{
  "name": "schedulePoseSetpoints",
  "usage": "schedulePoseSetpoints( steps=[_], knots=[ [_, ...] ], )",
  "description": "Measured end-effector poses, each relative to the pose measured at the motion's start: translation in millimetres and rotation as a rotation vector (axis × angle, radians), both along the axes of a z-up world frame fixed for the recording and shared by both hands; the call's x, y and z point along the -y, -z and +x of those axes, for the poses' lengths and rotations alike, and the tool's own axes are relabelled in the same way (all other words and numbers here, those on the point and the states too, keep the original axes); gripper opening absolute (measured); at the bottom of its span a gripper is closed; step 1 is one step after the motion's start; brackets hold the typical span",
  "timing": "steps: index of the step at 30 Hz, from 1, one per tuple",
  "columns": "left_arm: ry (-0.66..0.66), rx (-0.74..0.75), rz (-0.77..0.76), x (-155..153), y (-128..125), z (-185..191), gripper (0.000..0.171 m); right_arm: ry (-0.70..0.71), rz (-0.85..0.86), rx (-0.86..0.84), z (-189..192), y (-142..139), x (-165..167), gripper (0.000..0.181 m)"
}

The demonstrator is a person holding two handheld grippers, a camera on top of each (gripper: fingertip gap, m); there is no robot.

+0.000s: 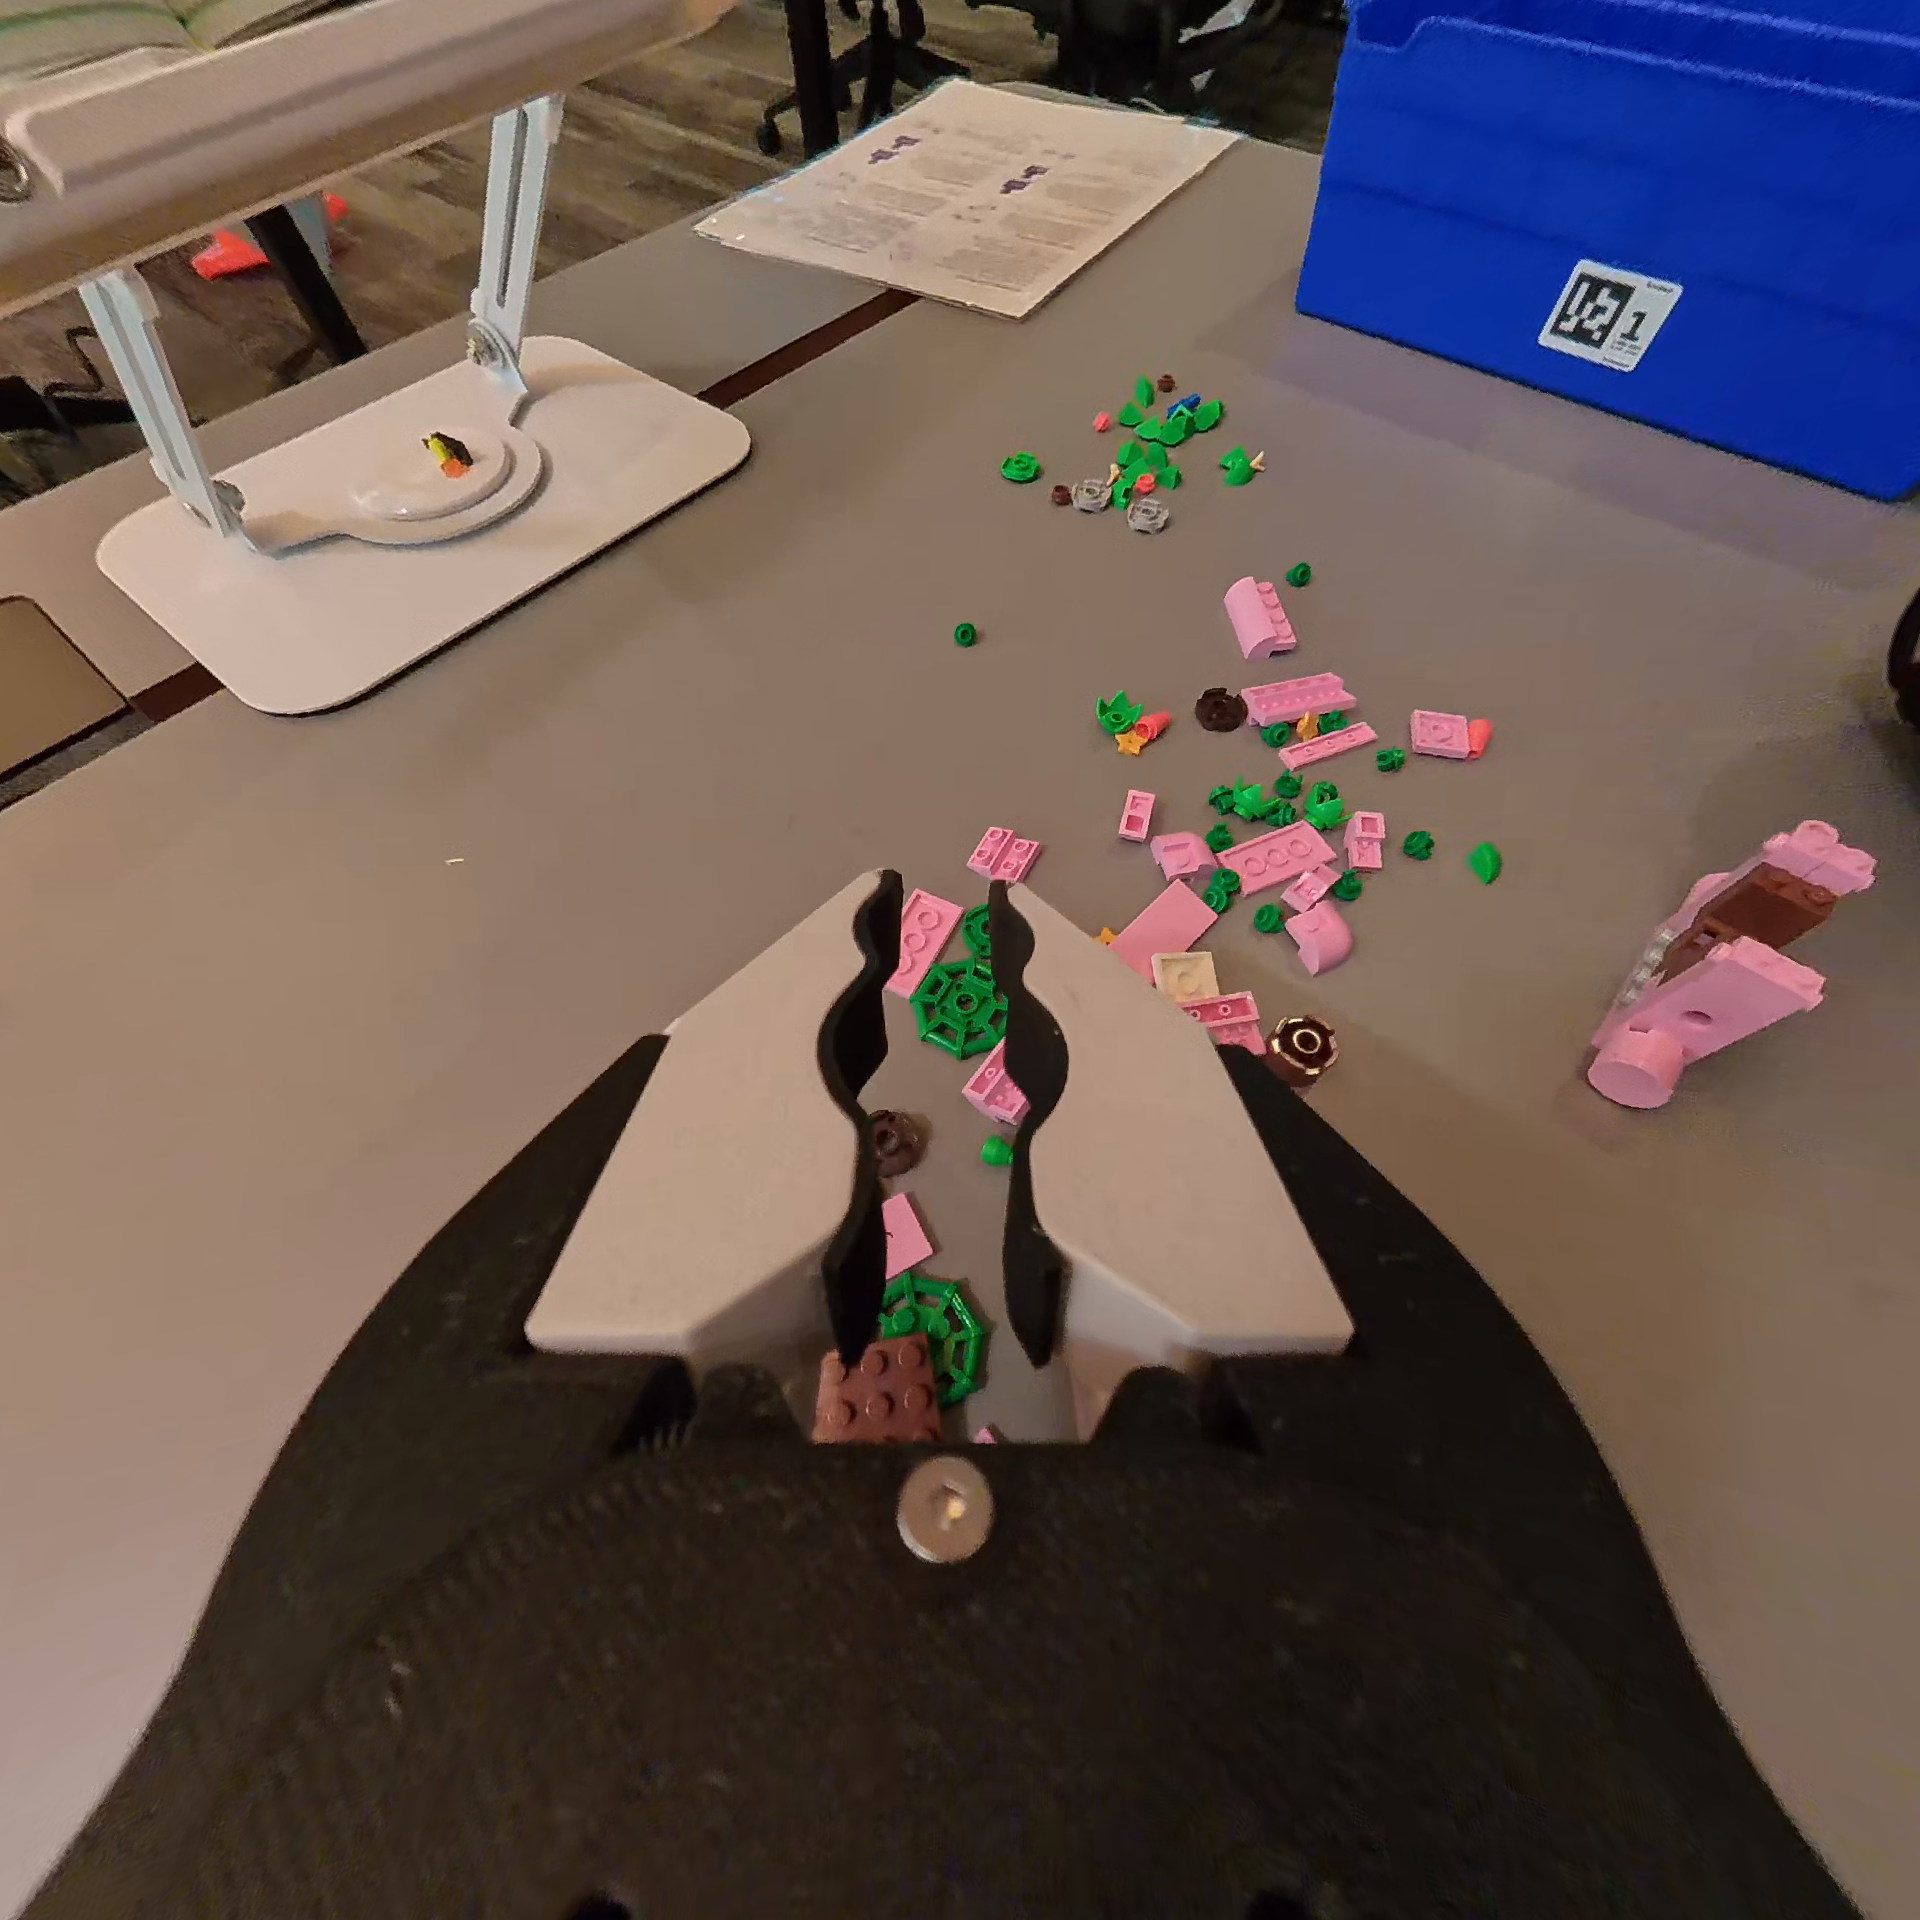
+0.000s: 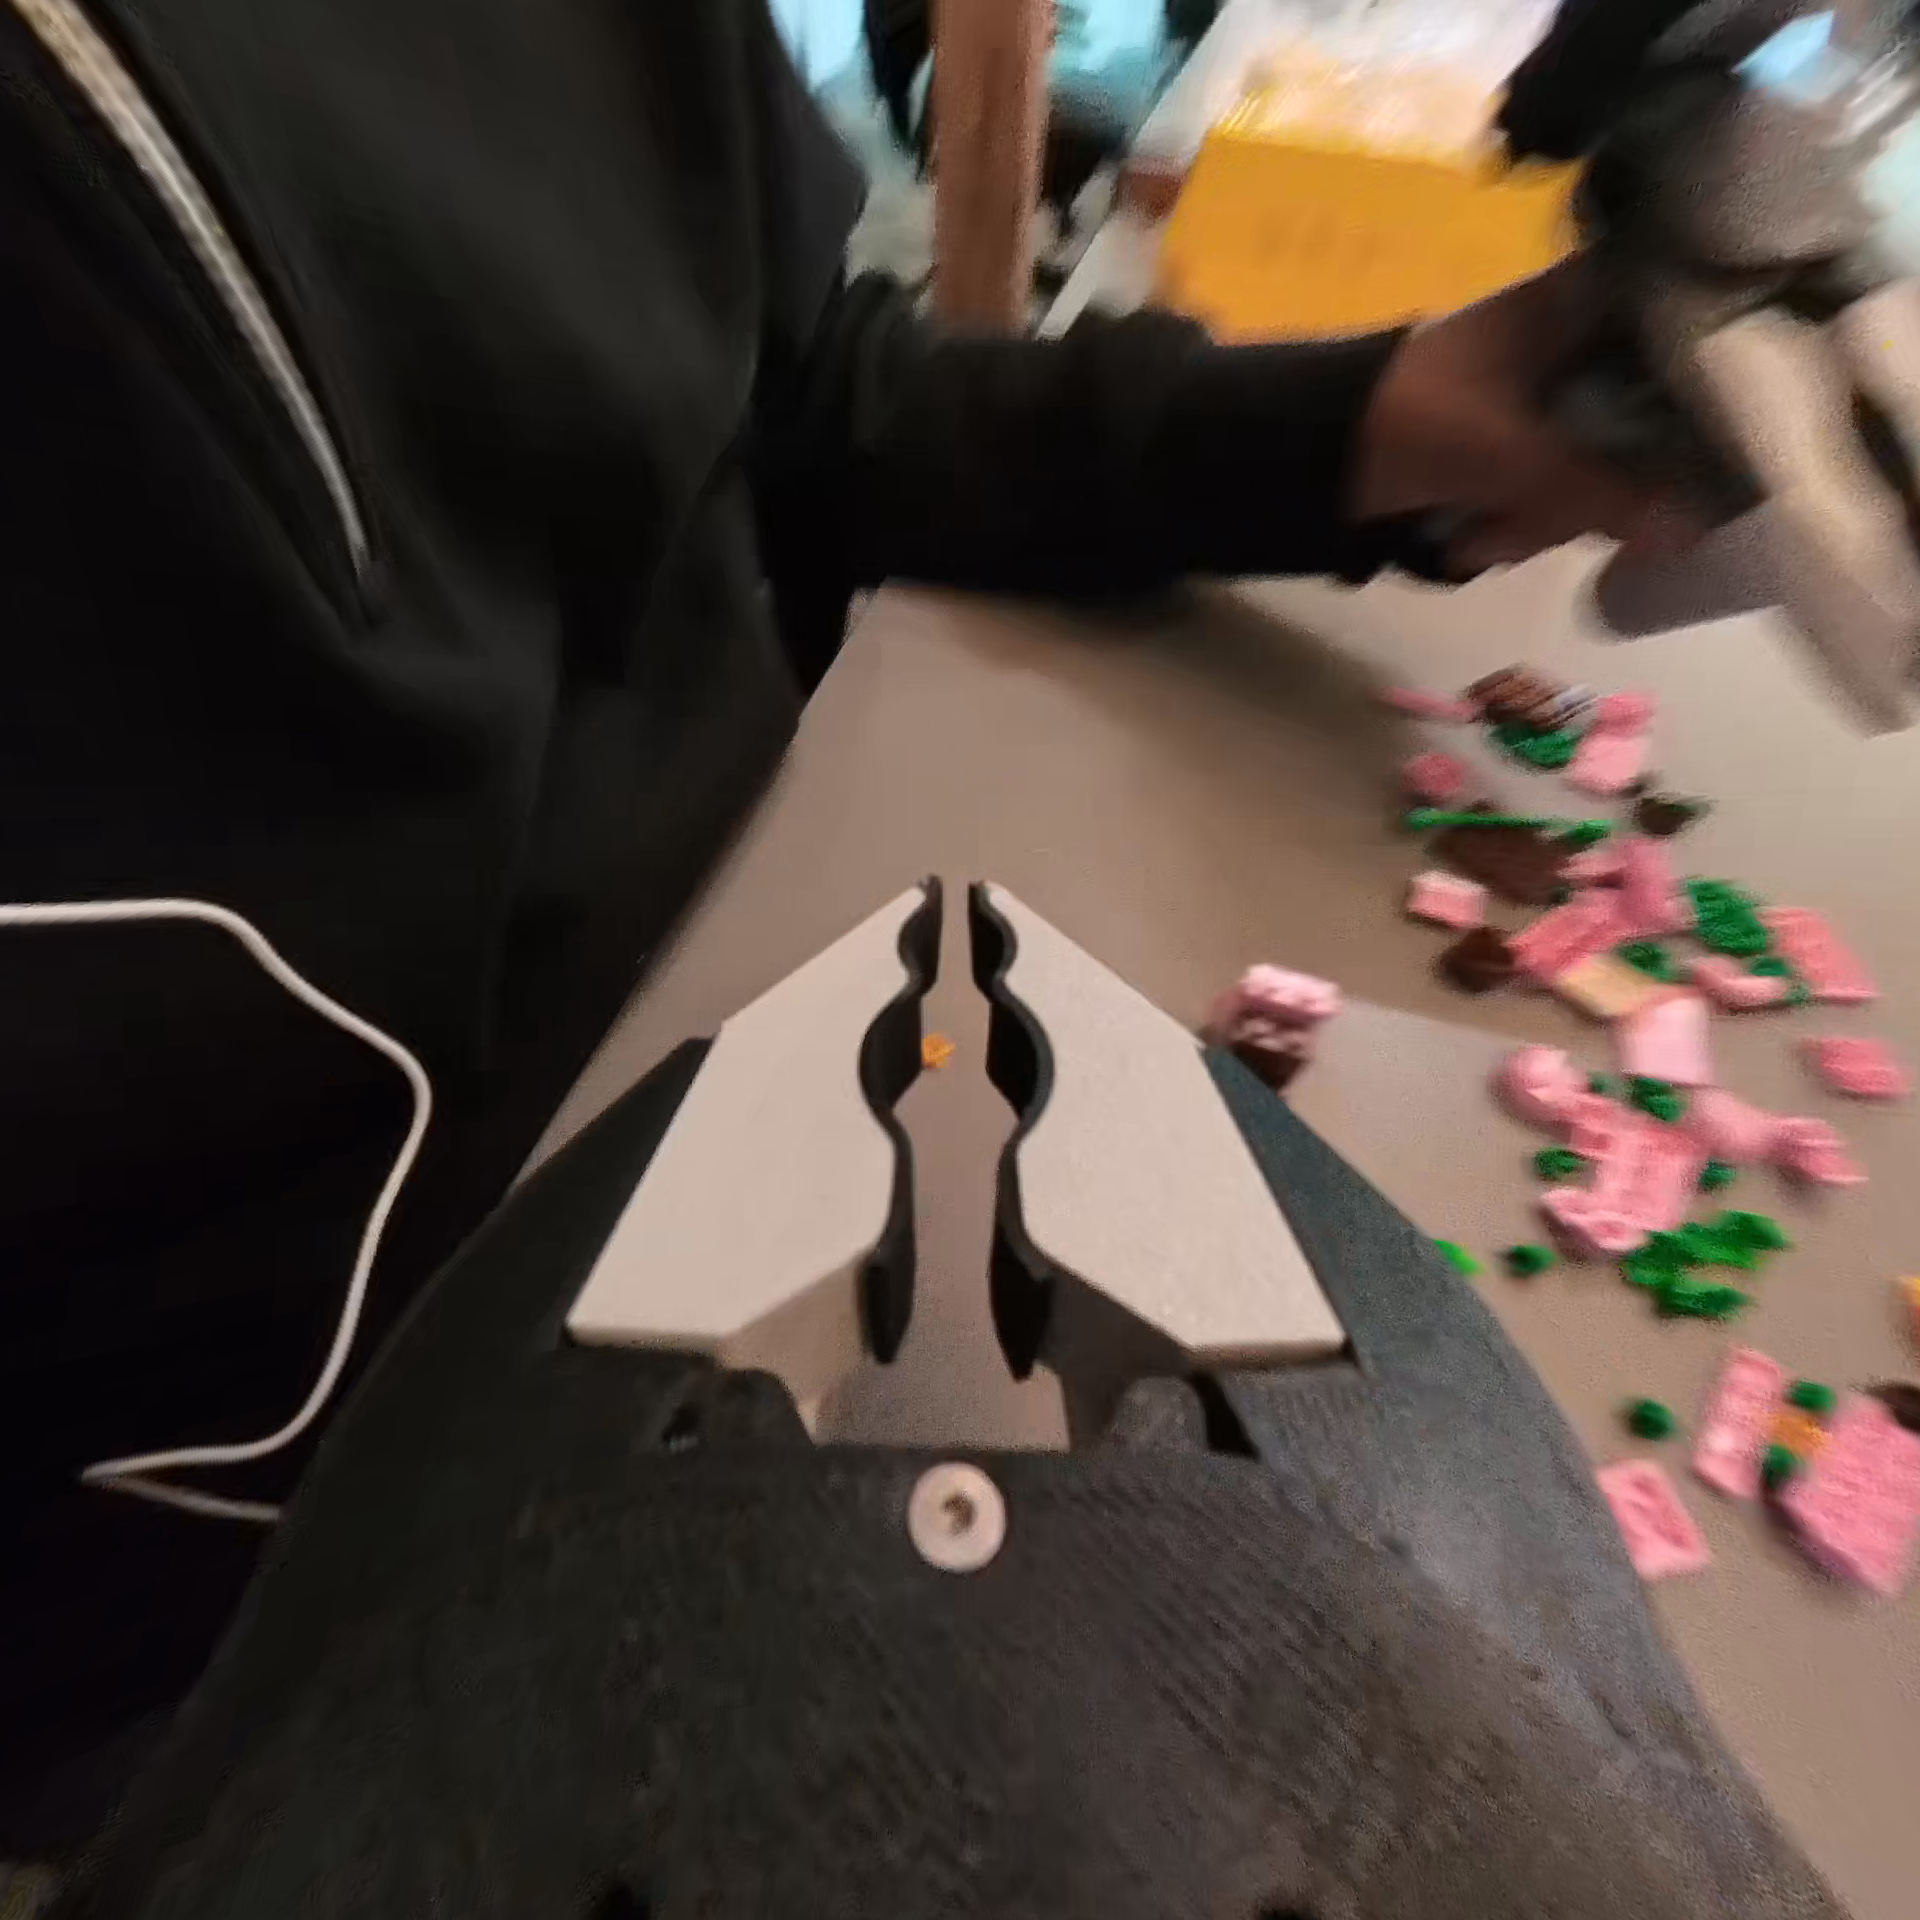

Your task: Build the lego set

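Loose pink, green and brown lego pieces lie scattered on the grey table. A partly built pink and brown assembly lies at the right. My left gripper is open and empty, hovering over a green web-shaped piece, a second green web-shaped piece and a brown plate. The right wrist view is blurred. My right gripper has its jaws a narrow gap apart and holds nothing. A tiny orange piece shows between its fingers, apparently on the table. The pink pieces lie to its right.
A blue bin stands at the back right, a printed sheet at the back. A white stand at the left bears a small black, yellow and orange piece. The person's black jacket and sleeve fill the right view's left. Spacing between my two grippers at the tips: around 25 centimeters. The brown plate is closer to my left gripper, around 10 centimeters from its tips; the right tips are 25 centimeters off.
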State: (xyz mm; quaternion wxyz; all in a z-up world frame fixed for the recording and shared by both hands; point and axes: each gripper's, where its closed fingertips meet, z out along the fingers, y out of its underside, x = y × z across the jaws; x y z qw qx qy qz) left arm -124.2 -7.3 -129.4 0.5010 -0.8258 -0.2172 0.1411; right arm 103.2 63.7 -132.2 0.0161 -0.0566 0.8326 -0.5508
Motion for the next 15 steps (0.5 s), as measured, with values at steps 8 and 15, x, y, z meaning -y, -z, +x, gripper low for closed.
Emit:
schedulePoseSetpoints(
  steps=[8,15],
  knots=[
    [-0.002,0.003,0.004,0.5,0.0,-0.4,0.014,0.008,0.320,0.030,3.0,64.1,4.1,0.019],
    [0.007,0.002,-0.004,-1.9,1.2,1.7,0.014,0.031,0.317,0.036,-1.4,63.7,-0.1,0.005]
  ],
)
